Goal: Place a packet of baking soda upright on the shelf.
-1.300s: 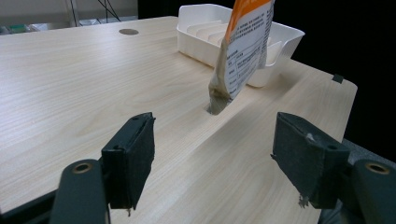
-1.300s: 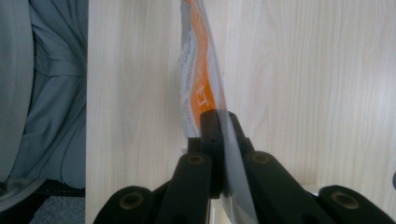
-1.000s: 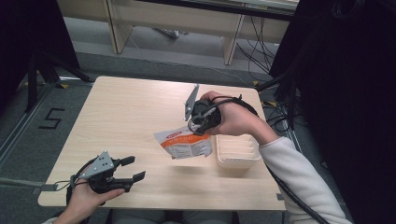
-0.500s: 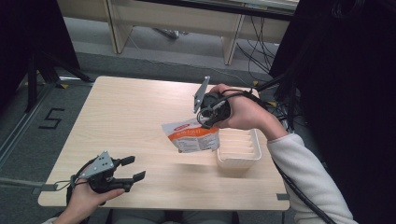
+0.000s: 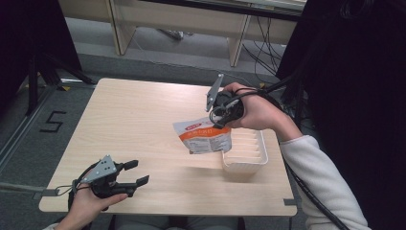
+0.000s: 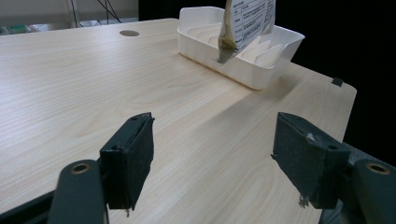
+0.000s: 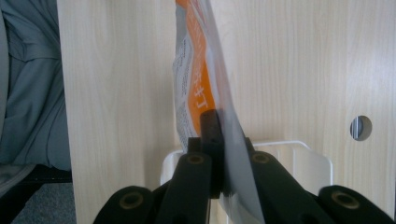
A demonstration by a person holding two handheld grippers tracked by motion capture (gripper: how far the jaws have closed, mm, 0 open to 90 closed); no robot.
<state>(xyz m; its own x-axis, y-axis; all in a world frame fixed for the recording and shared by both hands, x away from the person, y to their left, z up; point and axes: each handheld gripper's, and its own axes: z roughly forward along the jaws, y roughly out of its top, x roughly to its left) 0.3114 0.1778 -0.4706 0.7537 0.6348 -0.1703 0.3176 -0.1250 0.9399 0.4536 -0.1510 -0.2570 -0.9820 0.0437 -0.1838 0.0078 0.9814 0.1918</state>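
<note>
Since 1 second ago, the right gripper [image 5: 221, 116] has carried the glossy orange-and-white pouch [image 5: 203, 135] toward the ribbed white plastic tray [image 5: 261, 155], jaws clamped on its top edge. Left gripper [image 5: 135, 173] rests low, jaws spread, empty.

We see the table [image 5: 143, 124] evenly lit from above while the room's edges sink into darkness; soft shadows fall beneath the tray [image 5: 244, 160]; the high view looks soft and grainy; in the right gripper view the pouch [image 7: 196, 79] blurs close to the lens
</note>
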